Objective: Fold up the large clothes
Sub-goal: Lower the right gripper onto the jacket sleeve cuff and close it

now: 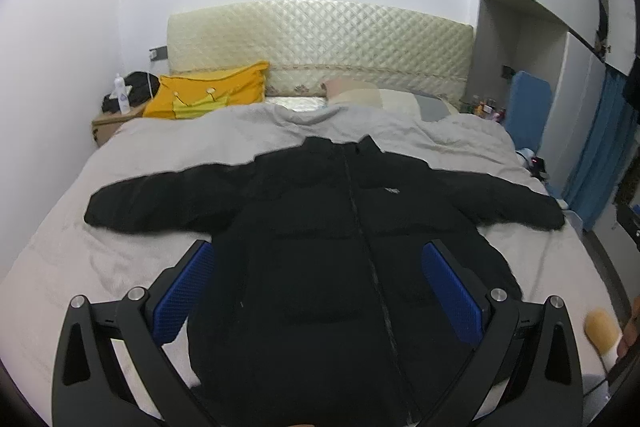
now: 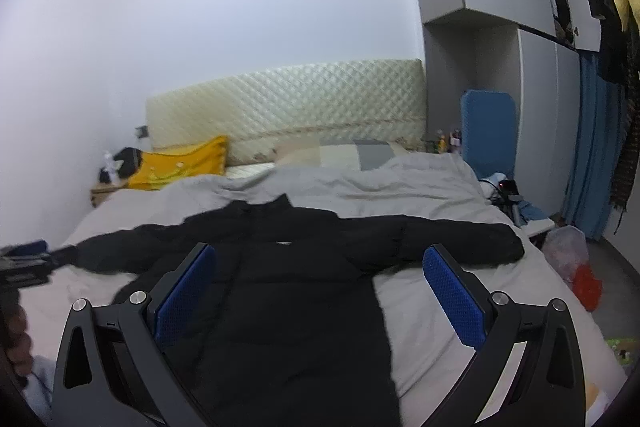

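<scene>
A black puffer jacket (image 1: pixel 320 235) lies flat and front up on the grey bedcover (image 1: pixel 132 147), zipped, with both sleeves spread out to the sides. My left gripper (image 1: pixel 318 251) is open and empty above the jacket's lower body. In the right wrist view the jacket (image 2: pixel 280 291) lies the same way, and my right gripper (image 2: pixel 320 259) is open and empty above its right half, near the right sleeve (image 2: pixel 460 239). The other gripper shows at the far left edge (image 2: pixel 28 259).
A quilted cream headboard (image 1: pixel 320 43) and a yellow pillow (image 1: pixel 208 91) are at the bed's far end. A nightstand (image 1: pixel 112 123) stands at the far left. A blue cushion (image 2: pixel 488 131), wardrobe and blue curtain are on the right. A plastic bag (image 2: pixel 568 255) lies on the floor.
</scene>
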`<state>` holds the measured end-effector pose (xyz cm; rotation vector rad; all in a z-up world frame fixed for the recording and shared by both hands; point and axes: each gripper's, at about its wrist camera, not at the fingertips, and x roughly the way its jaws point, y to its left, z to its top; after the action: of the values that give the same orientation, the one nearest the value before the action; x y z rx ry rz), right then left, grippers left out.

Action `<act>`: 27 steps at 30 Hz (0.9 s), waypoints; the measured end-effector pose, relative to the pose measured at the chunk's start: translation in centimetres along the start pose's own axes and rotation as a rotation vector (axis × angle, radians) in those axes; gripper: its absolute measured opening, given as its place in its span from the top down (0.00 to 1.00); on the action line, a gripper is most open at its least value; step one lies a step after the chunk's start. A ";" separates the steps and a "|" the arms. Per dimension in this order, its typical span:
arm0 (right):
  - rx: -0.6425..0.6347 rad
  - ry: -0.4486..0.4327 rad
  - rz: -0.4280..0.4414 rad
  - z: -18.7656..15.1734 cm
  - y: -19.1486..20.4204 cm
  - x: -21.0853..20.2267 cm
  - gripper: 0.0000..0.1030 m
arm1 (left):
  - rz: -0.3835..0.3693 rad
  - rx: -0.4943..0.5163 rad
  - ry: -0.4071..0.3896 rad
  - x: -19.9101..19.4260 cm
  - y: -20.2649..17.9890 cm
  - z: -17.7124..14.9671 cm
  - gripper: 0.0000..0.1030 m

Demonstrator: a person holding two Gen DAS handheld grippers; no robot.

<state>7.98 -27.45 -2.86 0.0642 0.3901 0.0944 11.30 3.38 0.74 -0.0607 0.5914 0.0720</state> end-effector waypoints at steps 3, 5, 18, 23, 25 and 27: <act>0.011 0.000 -0.004 -0.1 -1.1 1.9 0.00 | -0.006 0.020 0.003 2.0 0.2 0.7 0.00; 0.010 -0.010 -0.006 -0.3 -1.7 3.1 0.00 | -0.014 0.034 0.008 3.0 0.2 0.6 0.00; 0.079 -0.113 -0.109 0.8 -7.3 8.6 0.00 | -0.063 -0.024 0.014 7.3 1.4 -2.2 0.00; 0.124 -0.110 -0.108 1.9 -10.5 12.7 0.00 | -0.040 -0.023 0.013 8.8 1.7 -2.8 0.00; 0.152 -0.083 -0.109 1.6 -11.8 14.4 0.00 | -0.043 -0.033 0.026 9.4 1.9 -3.1 0.00; 0.182 -0.047 -0.107 1.0 -12.9 16.3 0.00 | -0.049 -0.042 0.042 10.1 2.2 -3.4 0.00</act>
<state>24.39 -38.66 -9.08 0.2241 0.3533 -0.0482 17.59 5.80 -7.82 -0.1180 0.6297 0.0360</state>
